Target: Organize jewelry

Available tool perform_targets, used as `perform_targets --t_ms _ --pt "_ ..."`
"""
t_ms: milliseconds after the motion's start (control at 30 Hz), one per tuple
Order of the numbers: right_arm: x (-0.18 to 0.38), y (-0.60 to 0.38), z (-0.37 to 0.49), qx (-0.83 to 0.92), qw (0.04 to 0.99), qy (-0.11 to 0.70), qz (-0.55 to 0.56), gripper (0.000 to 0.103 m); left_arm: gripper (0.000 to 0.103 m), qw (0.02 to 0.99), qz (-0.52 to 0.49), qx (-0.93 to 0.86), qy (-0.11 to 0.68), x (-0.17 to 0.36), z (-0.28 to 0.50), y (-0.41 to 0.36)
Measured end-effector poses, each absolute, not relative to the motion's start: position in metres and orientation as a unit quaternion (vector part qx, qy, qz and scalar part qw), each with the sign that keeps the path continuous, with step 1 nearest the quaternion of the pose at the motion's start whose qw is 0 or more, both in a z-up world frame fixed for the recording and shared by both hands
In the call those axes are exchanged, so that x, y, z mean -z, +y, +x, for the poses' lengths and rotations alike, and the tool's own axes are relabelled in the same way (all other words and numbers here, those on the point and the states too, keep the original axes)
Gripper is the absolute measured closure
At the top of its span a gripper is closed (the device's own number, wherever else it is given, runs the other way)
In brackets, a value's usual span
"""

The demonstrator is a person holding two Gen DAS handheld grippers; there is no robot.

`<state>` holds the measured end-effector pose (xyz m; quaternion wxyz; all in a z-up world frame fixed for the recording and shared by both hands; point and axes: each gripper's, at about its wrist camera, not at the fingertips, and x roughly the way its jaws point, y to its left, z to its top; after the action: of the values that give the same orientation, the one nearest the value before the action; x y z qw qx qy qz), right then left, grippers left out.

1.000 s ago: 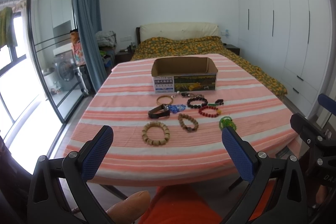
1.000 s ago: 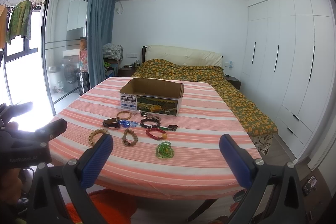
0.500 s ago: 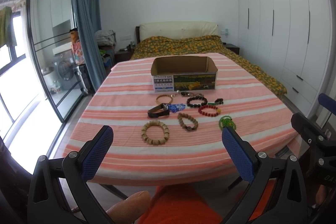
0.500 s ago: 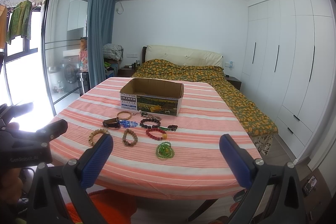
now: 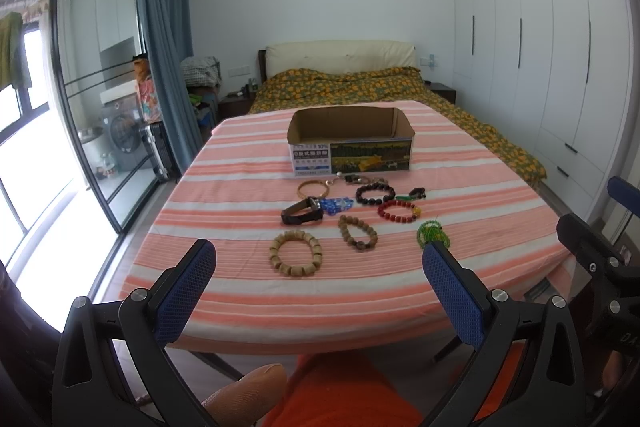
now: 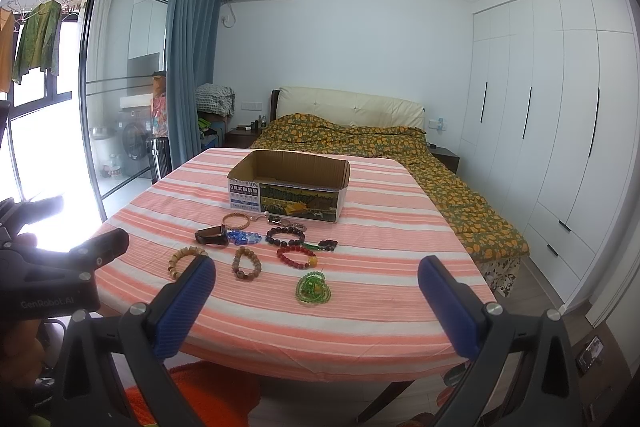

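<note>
Several bracelets lie on a table with a striped cloth, in front of an open cardboard box. Among them are a light wooden bead bracelet, a brown bead bracelet, a red bead bracelet, a green bead bracelet, a dark bead bracelet and a black watch. My left gripper is open and empty, held short of the table's near edge. My right gripper is open and empty, also before the near edge. The box and green bracelet show in the right wrist view.
A bed with a yellow-flowered cover stands behind the table. White wardrobes line the right wall. A glass sliding door and blue curtain are at the left. The other gripper shows at each view's edge.
</note>
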<state>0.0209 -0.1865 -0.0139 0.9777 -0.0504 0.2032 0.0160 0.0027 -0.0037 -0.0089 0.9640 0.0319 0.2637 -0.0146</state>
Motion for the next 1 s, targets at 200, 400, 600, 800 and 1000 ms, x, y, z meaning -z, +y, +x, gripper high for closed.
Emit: perform_targets --t_ms 200,400,600,800,1000 --pt "0.0139 -0.1865 0.0208 -0.016 0.978 0.203 -0.051 0.000 0.000 0.964 0.031 0.016 0.265 0.0102 0.0025 -0.0045" --pt "0.0140 -0.1867 0.0211 -0.016 0.978 0.204 -0.051 0.000 0.000 0.964 0.031 0.015 0.263 0.0098 0.0029 -0.0047" --pt "0.0137 -0.1862 0.0206 -0.017 0.978 0.204 -0.052 0.000 0.000 0.964 0.032 0.014 0.263 0.0096 0.0020 -0.0040" --pt "0.0126 -0.1854 0.0204 -0.016 0.978 0.204 -0.052 0.000 0.000 0.962 0.036 0.017 0.271 0.0101 0.0059 -0.0056" --pt "0.0174 -0.1818 0.0187 -0.019 0.977 0.208 -0.052 0.000 0.000 0.961 0.035 0.022 0.274 0.0099 0.0077 -0.0054"
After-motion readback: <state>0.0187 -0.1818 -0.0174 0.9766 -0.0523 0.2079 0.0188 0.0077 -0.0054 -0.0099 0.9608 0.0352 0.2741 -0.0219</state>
